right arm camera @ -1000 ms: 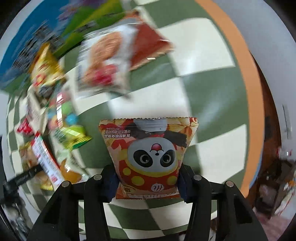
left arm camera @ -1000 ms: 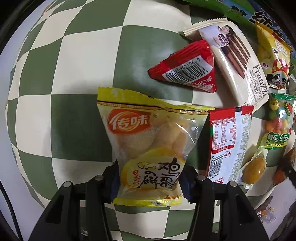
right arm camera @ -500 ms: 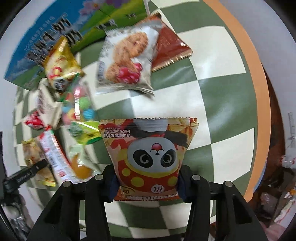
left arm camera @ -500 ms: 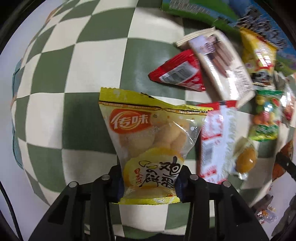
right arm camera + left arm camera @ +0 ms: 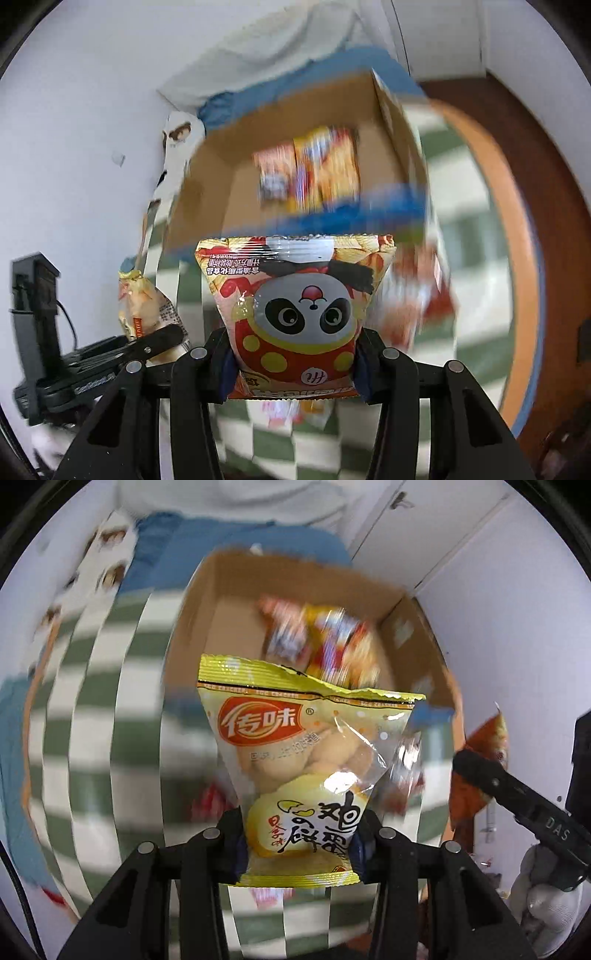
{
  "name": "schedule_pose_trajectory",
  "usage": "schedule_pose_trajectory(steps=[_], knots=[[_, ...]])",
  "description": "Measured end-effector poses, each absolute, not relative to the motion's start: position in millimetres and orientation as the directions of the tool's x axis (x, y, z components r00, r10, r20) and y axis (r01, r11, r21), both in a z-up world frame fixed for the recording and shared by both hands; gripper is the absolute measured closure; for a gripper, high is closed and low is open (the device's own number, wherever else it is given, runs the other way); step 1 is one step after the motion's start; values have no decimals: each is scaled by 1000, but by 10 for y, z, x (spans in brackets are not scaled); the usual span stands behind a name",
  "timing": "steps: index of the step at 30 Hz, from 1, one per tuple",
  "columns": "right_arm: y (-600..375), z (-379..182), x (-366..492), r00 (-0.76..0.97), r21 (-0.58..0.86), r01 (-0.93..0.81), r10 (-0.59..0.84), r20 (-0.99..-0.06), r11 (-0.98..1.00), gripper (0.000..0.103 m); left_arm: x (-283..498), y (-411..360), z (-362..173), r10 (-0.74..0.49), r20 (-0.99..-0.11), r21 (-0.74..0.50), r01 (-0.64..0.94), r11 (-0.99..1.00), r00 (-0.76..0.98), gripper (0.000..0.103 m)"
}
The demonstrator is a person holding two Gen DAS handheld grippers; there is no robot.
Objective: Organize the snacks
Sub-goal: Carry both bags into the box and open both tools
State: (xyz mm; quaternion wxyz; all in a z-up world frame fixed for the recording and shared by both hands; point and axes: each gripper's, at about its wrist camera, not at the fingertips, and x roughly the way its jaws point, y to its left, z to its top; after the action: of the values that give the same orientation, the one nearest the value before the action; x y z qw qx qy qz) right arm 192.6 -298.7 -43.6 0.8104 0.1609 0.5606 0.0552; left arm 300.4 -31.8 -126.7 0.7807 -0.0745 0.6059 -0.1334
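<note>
My left gripper [image 5: 297, 840] is shut on a yellow egg-biscuit packet [image 5: 299, 753] and holds it up in front of an open cardboard box [image 5: 192, 627]. My right gripper [image 5: 295, 363] is shut on a red and yellow panda snack bag [image 5: 295, 306], also raised in front of the same box [image 5: 207, 177]. Blurred snack packets [image 5: 317, 638] lie inside the box, also seen in the right wrist view [image 5: 310, 170]. The other gripper shows at the right edge of the left view [image 5: 517, 797] and at the lower left of the right view [image 5: 110, 354].
The box stands on a green and white checked cloth [image 5: 92, 701] with an orange border [image 5: 506, 206]. A blue cloth [image 5: 236, 546] and white wall lie behind it. Loose packets lie blurred on the cloth below [image 5: 288, 413]. A brown floor [image 5: 554, 184] is at right.
Both grippers have swung up from looking down at the snacks on the cloth and now face the cardboard box, each still holding its packet. The view is motion-blurred.
</note>
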Motion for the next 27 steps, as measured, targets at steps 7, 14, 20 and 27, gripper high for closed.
schedule_pose_trajectory(steps=[7, 14, 20, 27], knots=[[-3267, -538, 3322, 303, 204, 122, 160, -940, 971, 51, 4343, -563, -1228, -204, -957, -183, 118, 976, 204, 63], [-3470, -1002, 4140, 187, 128, 178, 94, -978, 976, 50, 5211, -510, -1809, -134, -989, -131, 62, 989, 54, 63], [-3504, -1350, 4492, 89, 75, 179, 59, -994, 981, 9, 5485, -502, -2086, -112, -994, -112, 46, 993, 1, 14], [-3333, -1518, 4368, 81, 90, 170, 77, -994, 981, 8, 5414, -490, -2113, -131, -991, -131, 38, 991, 6, 6]])
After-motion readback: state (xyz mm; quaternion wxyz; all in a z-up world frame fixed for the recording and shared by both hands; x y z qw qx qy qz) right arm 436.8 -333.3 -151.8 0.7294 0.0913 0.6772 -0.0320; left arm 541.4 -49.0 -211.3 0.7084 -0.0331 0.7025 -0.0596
